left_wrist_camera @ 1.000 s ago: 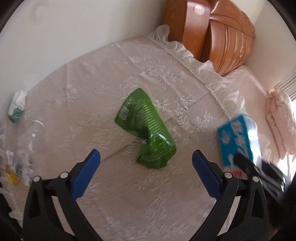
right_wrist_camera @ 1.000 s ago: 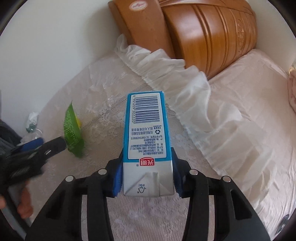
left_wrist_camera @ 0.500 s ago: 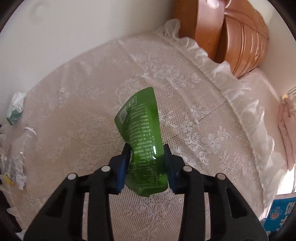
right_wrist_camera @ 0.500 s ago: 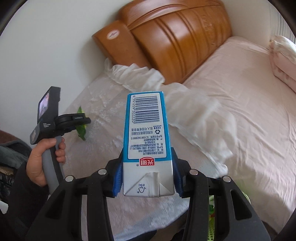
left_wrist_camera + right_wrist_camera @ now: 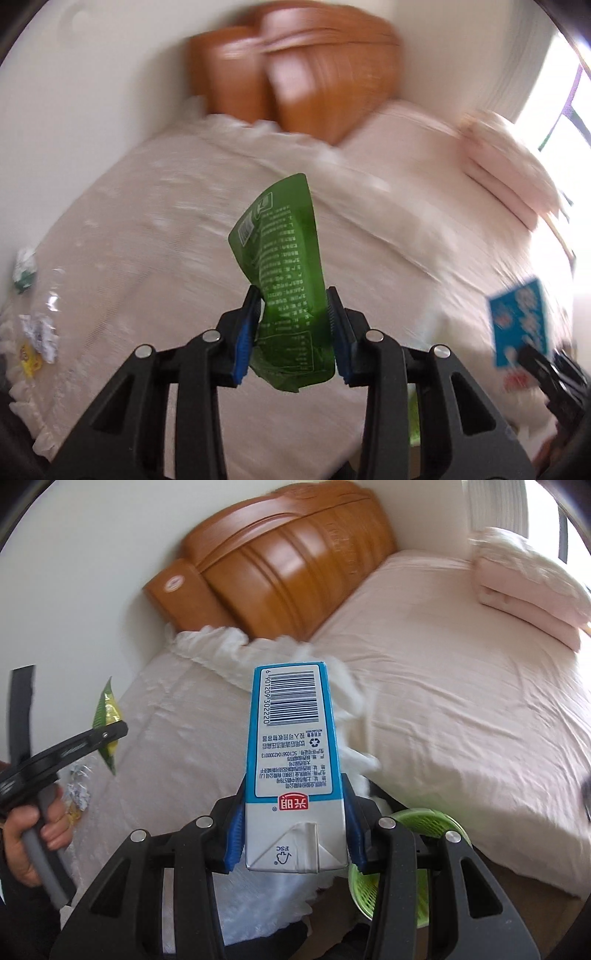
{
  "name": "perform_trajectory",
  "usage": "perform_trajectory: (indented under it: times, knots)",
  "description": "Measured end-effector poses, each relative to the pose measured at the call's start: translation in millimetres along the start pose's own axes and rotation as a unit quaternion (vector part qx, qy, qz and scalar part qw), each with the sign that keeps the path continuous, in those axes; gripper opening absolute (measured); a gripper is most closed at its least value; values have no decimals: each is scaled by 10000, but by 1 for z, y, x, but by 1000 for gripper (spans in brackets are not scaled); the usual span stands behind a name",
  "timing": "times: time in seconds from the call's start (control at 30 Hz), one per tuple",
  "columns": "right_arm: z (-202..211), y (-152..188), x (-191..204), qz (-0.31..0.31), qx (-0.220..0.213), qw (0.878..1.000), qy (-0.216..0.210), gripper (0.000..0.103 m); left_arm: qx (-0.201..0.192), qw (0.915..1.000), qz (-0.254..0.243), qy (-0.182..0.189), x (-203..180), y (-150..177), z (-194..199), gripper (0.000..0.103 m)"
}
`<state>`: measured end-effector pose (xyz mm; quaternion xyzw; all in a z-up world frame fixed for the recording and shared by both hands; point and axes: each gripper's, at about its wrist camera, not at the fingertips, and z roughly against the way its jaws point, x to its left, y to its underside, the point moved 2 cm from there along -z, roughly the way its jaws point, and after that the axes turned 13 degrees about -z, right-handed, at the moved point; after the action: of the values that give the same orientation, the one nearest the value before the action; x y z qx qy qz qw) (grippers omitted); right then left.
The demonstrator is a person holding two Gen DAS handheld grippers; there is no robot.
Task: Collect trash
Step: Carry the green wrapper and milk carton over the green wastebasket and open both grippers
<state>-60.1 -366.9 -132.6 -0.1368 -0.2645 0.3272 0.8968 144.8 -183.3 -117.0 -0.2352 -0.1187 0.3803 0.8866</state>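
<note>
My left gripper (image 5: 293, 334) is shut on a green snack bag (image 5: 286, 280) and holds it up above the lace-covered table (image 5: 147, 258). My right gripper (image 5: 295, 834) is shut on a blue and white milk carton (image 5: 293, 760), held above a green basket (image 5: 424, 834) that stands low between table and bed. The carton also shows at the right edge of the left wrist view (image 5: 519, 325). The left gripper with the green bag (image 5: 105, 716) shows at the left of the right wrist view.
Crumpled wrappers (image 5: 37, 332) and a white and green scrap (image 5: 24, 269) lie at the table's left edge. A pink bed (image 5: 461, 686) with a folded quilt (image 5: 528, 587) and a wooden headboard (image 5: 288, 565) stands on the right.
My left gripper closed on the green bag and lifted it off the table. My right gripper carried the carton right, over the green basket.
</note>
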Motion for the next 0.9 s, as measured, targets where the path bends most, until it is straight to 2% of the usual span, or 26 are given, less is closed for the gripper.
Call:
perform_trajectory:
  times: [0.1,0.17,0.3,0.4,0.67,0.9]
  knots:
    - [24,19,-37,-334,-82,9991,249,45,-15,9974,-550,455,-53,13,11,36]
    - [37,33,-61,-559,-102,9974,432,45,-14,9925,-933,787,-90,21,16,36]
    - [63,58,-107,-1077,-172,9914,717,45,50,9774,-1709,1245,-158,36,17,36]
    - [80,69,-135,-1381,-292,9863,854,45,105,9688,-2011,1445,-188,41,16,36]
    - [112,82,-177,-1841,-581,9761,998,45,259,9462,-2772,1651,-263,55,3,36]
    - [130,83,-195,-1939,-722,9728,1040,45,654,9322,-3203,1553,-308,75,-50,36]
